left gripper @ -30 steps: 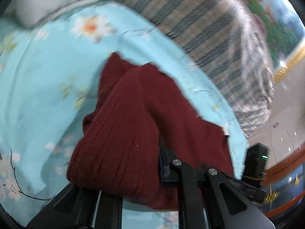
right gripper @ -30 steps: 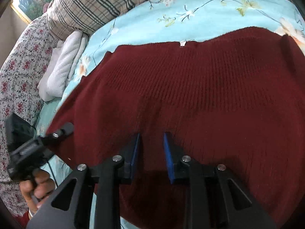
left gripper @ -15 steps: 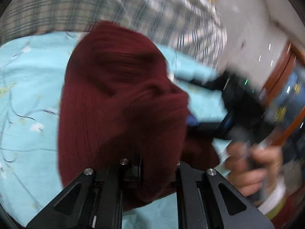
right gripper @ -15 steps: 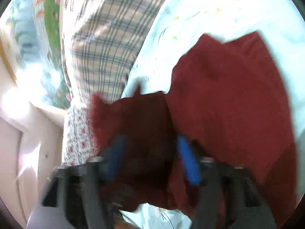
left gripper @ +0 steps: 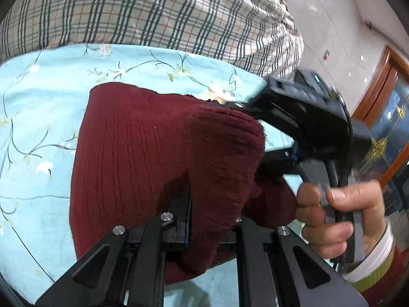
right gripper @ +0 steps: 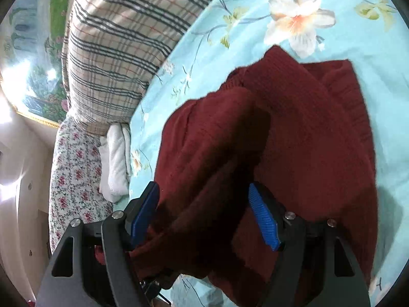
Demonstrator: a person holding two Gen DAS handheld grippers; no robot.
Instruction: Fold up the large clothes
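A dark red knit sweater (left gripper: 133, 158) lies bunched on the light blue floral bedsheet (left gripper: 38, 107). My left gripper (left gripper: 213, 220) is shut on a thick fold of the sweater, which drapes over its right finger. In the right wrist view the sweater (right gripper: 306, 140) lies in a crumpled heap. My right gripper (right gripper: 204, 217) stands open, its blue pads (right gripper: 263, 220) wide apart with a fold of the sweater loose between them. The right gripper's black body (left gripper: 306, 122) and the hand holding it show at the right of the left wrist view.
A large plaid pillow (left gripper: 153, 12) lies along the far side of the bed, also in the right wrist view (right gripper: 120, 46). A folded white towel (right gripper: 116, 163) lies beside it. A floral cloth (right gripper: 74, 184) hangs at the bed's edge. A wooden door frame (left gripper: 378, 81) stands right.
Both grippers swung round and came close together over the sweater. The sweater went from spread flat to bunched. My right gripper's pads opened wide.
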